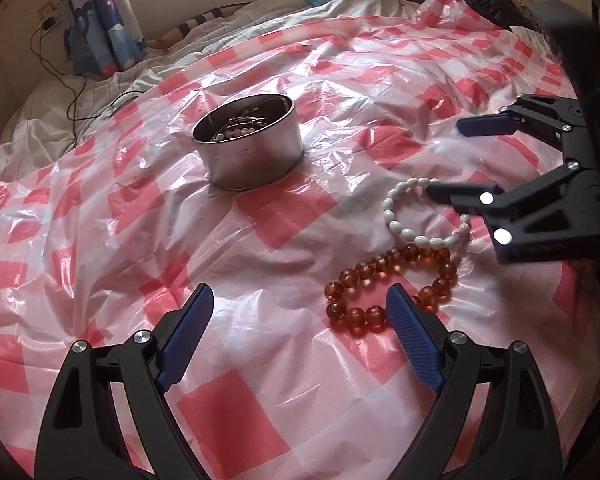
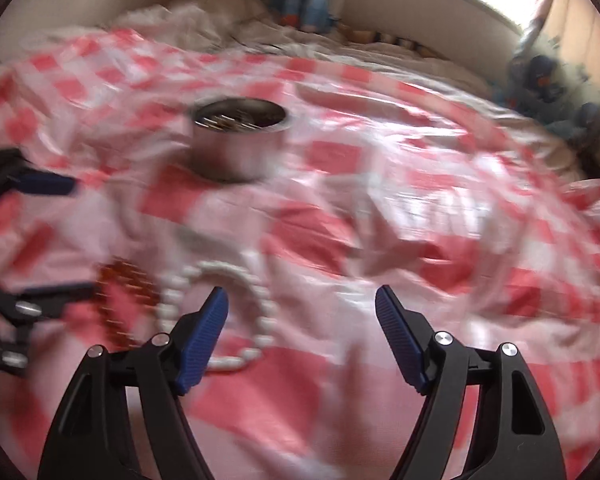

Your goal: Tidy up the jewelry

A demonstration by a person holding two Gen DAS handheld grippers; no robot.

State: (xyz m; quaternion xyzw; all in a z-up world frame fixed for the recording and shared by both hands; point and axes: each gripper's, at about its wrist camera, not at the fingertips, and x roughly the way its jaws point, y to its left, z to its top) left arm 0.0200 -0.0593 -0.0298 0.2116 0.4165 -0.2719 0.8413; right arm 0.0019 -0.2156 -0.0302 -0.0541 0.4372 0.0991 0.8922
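We are at the pick-up: both the left gripper and right gripper hang open, empty, over the amber bracelet and white bracelet mid-sheet; next, close on one and carry it to the tin

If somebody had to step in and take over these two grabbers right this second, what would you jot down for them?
Left tool: open, empty, beside the amber bead bracelet.
Right tool: open, empty, over the white bead bracelet.
Both bracelets lie touching on the pink checked plastic sheet.
Done: the round metal tin already holds some jewelry.
Left: pick up both bracelets and drop them into the tin.
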